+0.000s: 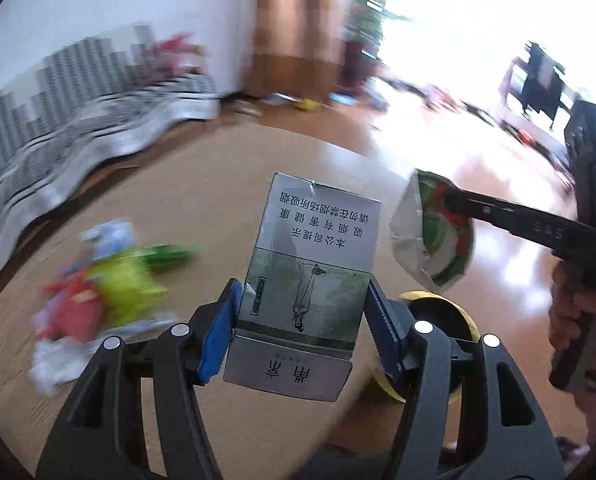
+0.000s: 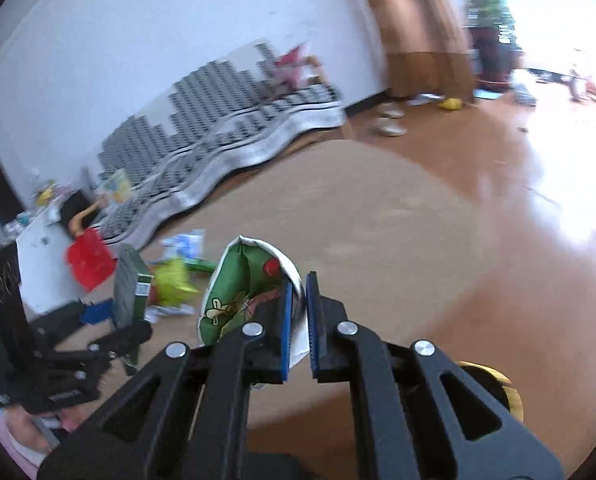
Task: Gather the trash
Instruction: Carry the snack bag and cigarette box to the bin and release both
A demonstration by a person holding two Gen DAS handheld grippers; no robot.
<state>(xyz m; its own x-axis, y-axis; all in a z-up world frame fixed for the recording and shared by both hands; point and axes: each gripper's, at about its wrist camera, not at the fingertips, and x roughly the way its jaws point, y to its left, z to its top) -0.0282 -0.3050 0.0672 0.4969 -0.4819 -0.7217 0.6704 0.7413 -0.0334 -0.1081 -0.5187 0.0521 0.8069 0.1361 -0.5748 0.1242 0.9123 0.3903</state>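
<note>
My left gripper (image 1: 304,320) is shut on a grey-green cigarette box (image 1: 314,256) with Chinese print, held upright above a round brown table (image 1: 217,208). The box and left gripper (image 2: 117,312) also show in the right wrist view, where the box (image 2: 129,284) stands at the left. My right gripper (image 2: 296,320) is shut on the rim of a crumpled green-and-white snack bag (image 2: 241,292). That bag (image 1: 430,228) hangs from the right gripper (image 1: 450,200) at the right of the left wrist view.
A pile of loose wrappers (image 1: 101,284), red, yellow-green and white, lies on the table at the left; it shows in the right wrist view (image 2: 173,276) too. A black bin with a gold rim (image 1: 442,316) sits below the grippers. A patterned sofa (image 2: 225,136) stands behind.
</note>
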